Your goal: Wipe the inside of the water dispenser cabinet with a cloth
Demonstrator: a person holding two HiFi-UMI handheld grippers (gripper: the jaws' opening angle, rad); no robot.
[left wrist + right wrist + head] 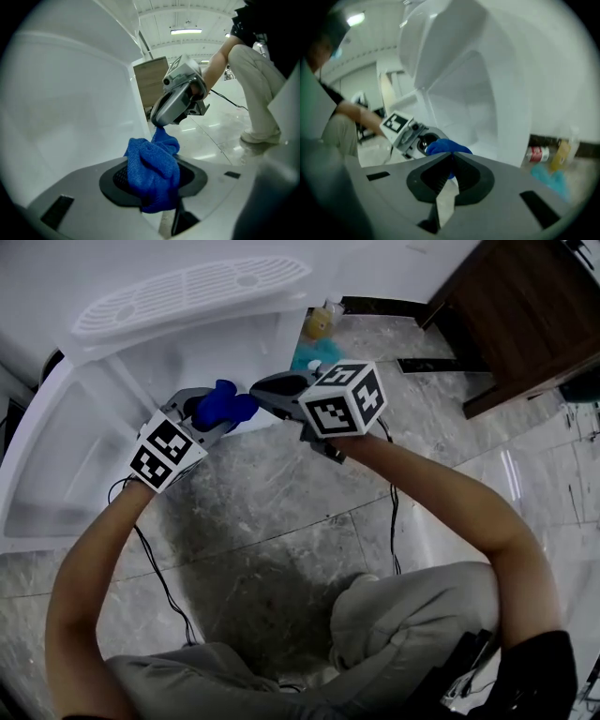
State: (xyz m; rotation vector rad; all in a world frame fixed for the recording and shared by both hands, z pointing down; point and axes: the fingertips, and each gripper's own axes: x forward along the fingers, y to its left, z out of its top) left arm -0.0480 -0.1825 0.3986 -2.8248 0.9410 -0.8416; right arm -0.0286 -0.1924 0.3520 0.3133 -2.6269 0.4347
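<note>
A blue cloth (225, 406) is bunched between the jaws of my left gripper (217, 423), in front of the open white cabinet (66, 442). In the left gripper view the cloth (152, 171) fills the gap of the left gripper (154, 187), whose jaws are shut on it. My right gripper (258, 390) meets it from the right. Its narrow tip (159, 123) pinches an upper corner of the cloth. In the right gripper view the right gripper (451, 161) is shut, with the cloth (447, 146) just past its tip and the left gripper (408, 133) behind.
The cabinet's white interior (464, 93) opens just beyond both grippers, with a slotted white grille (187, 292) on top. A yellow bottle (319, 324), a red can (539, 153) and a teal rag (548, 180) lie on the marble floor at the right. Dark wooden furniture (525, 315) stands far right.
</note>
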